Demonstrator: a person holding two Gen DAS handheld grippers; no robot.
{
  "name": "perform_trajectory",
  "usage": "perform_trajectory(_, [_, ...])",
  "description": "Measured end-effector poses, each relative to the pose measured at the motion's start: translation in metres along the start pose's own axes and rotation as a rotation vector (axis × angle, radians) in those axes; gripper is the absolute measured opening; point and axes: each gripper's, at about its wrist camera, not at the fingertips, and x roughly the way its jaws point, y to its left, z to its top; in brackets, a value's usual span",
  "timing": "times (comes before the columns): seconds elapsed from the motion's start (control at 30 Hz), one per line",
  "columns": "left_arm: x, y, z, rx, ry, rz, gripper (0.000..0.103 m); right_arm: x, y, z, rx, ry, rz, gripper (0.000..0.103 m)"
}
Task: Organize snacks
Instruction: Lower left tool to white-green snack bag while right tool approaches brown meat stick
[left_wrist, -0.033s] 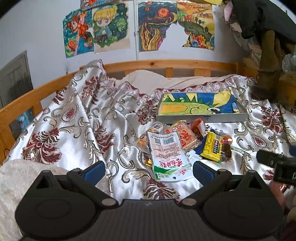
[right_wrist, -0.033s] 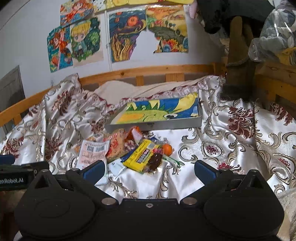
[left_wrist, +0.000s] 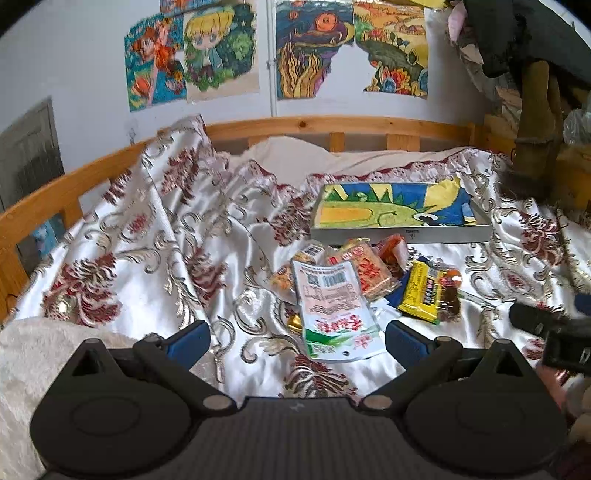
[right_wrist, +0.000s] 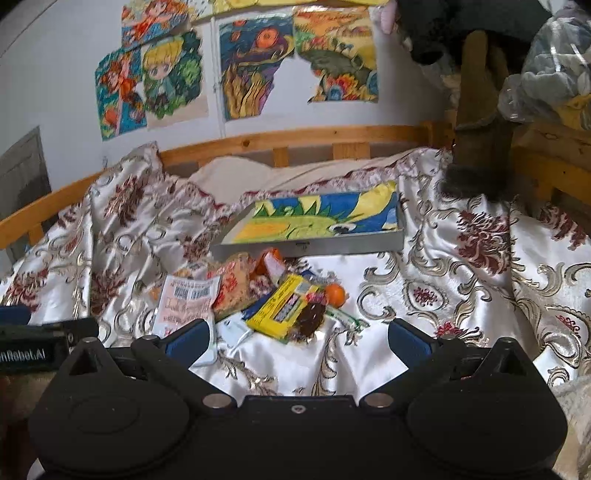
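A pile of snack packets lies on a satin bedspread in front of a shallow grey tray (left_wrist: 402, 234) with a colourful drawing in its bottom. Nearest my left gripper (left_wrist: 297, 338) is a pink, white and green pouch (left_wrist: 332, 306); behind it are an orange cracker packet (left_wrist: 369, 267) and a yellow packet (left_wrist: 423, 291). The left gripper is open and empty, just short of the pouch. My right gripper (right_wrist: 299, 338) is open and empty, hovering near the yellow packet (right_wrist: 280, 308) and a small orange fruit (right_wrist: 335, 295). The tray (right_wrist: 332, 248) lies beyond the pile.
A wooden bed rail (left_wrist: 332, 125) runs behind the bedspread, with drawings on the wall above. A brown hanging garment (right_wrist: 480, 110) and clutter stand at the right. A fluffy white blanket (left_wrist: 33, 354) lies at the near left. The bedspread right of the pile (right_wrist: 461, 295) is bare.
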Motion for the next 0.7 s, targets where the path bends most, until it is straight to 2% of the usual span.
perform_trajectory(0.1, [0.004,0.009,0.013,-0.027,0.042,-0.034,0.103,0.003,0.0,0.005,0.0,0.041,0.045,0.102])
perform_trajectory(0.27, [0.02,0.031,0.046,-0.102,0.069,-0.029,0.103,0.011,-0.01,0.026,0.003,0.099,0.121,0.102])
perform_trajectory(0.43, [0.057,0.048,0.075,-0.187,0.168,-0.068,0.103,0.033,-0.021,0.051,0.024,0.151,0.196,0.102])
perform_trajectory(0.53, [0.084,0.046,0.083,-0.186,0.234,-0.076,0.103,0.052,-0.02,0.061,-0.013,0.183,0.234,0.102])
perform_trajectory(0.7, [0.123,0.029,0.082,-0.156,0.323,-0.09,0.103,0.086,-0.021,0.069,-0.069,0.194,0.218,0.102])
